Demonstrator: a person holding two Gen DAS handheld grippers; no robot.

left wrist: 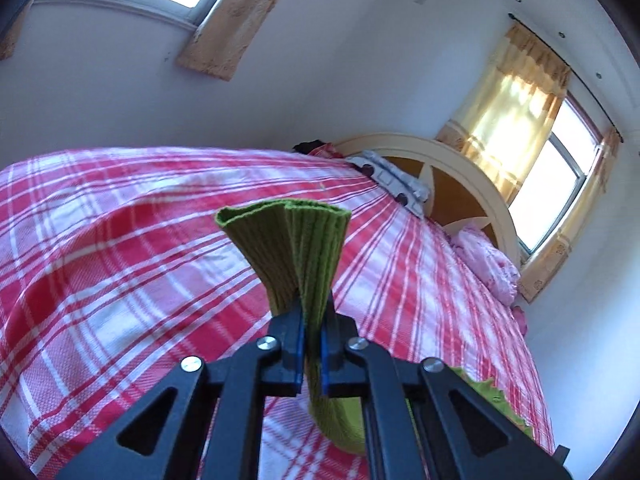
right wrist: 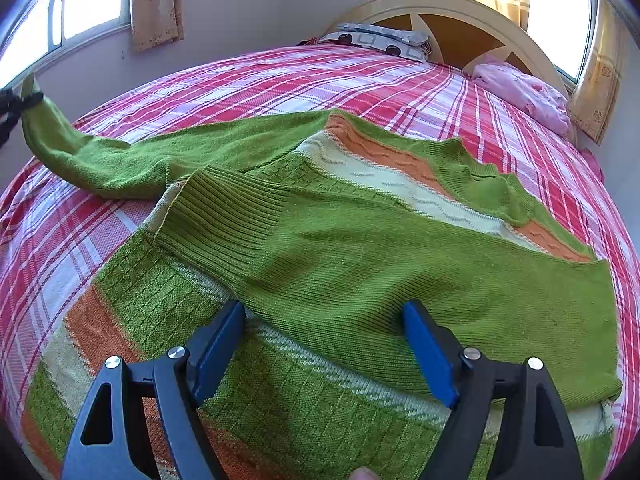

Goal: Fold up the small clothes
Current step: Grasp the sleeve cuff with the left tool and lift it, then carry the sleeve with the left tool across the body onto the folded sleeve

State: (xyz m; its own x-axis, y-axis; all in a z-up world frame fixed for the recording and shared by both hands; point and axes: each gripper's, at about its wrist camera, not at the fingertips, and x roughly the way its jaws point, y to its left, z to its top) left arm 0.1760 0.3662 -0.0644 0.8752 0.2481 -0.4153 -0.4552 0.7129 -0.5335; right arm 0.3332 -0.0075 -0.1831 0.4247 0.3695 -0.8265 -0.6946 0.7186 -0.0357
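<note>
A small green knit sweater (right wrist: 328,248) with orange and cream stripes lies on the bed. Its right sleeve is folded across the body, ribbed cuff (right wrist: 224,212) toward the left. My left gripper (left wrist: 313,320) is shut on the ribbed cuff of the left sleeve (left wrist: 296,248) and holds it above the bed; the cuff fans out past the fingertips. In the right wrist view that sleeve (right wrist: 80,156) stretches to the far left, where the left gripper (right wrist: 16,106) shows. My right gripper (right wrist: 324,320) is open, just over the folded sleeve.
The bed has a red and white checked cover (right wrist: 360,76). A patterned pillow (right wrist: 380,40) and a pink bundle (right wrist: 528,92) lie by the curved headboard (right wrist: 448,4). Curtained windows sit behind and to the left.
</note>
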